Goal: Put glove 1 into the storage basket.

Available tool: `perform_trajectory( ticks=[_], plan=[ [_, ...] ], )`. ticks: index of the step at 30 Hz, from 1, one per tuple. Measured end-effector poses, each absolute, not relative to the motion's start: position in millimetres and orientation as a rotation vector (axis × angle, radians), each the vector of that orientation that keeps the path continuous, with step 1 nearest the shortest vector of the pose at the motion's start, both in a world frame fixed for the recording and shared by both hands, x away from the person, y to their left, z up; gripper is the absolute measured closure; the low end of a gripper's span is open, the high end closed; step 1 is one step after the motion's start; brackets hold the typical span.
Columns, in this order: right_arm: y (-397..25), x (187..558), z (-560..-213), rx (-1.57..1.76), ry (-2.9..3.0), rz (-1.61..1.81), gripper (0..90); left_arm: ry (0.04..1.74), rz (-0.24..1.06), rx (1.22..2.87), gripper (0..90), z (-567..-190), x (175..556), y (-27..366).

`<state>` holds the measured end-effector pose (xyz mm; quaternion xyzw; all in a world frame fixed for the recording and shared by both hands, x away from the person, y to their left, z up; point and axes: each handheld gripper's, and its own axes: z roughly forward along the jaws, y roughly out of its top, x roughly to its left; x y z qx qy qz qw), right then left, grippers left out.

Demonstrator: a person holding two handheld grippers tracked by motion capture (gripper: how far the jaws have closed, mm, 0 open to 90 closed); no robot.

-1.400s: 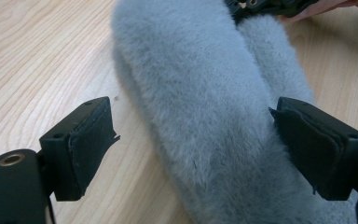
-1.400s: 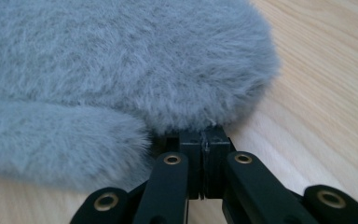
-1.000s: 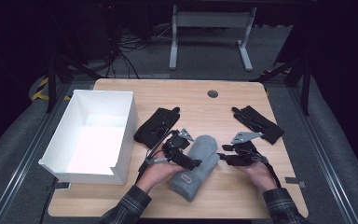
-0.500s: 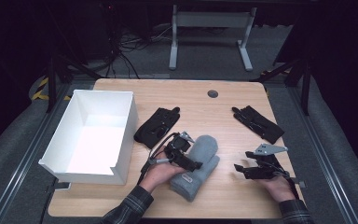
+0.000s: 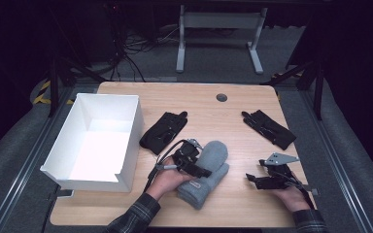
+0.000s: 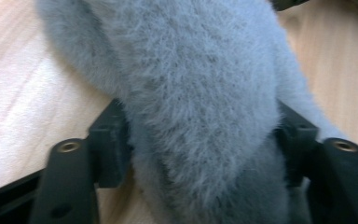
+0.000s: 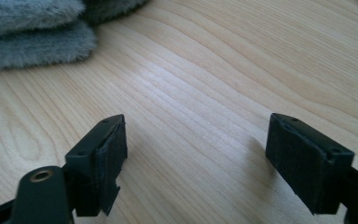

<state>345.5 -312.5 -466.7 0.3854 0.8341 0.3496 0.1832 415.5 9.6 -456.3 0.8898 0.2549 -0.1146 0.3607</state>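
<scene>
Wooden table [image 5: 233, 116]; left tongs [image 6: 200, 144] straddle grey mitten [image 6: 200, 93].

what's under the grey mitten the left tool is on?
A second grey mitten lies under the top grey mitten, stacked on the wooden table. The left tool straddles the top one; anything between them is hidden.

No text, label, brand, number or sign can be read anywhere in these views.
</scene>
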Motion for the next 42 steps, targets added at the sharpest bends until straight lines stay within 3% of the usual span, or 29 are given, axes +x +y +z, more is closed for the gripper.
perform_trajectory(
  ticks=[7,14,28,42],
  plan=[
    [-312,346,-469,1.083,2.346,1.008,16.8,0.654,-0.385,2.295,56.5,-456,419,9],
    [-312,347,-470,1.079,2.348,1.014,15.9,0.642,-0.355,2.312,69.5,-450,416,9],
    [-312,347,-470,1.074,2.353,1.015,15.2,0.640,-0.294,2.282,72.4,-429,407,12],
    [-312,347,-470,1.073,2.354,1.014,15.2,0.641,-0.180,2.227,72.4,-385,404,31]
  ],
)
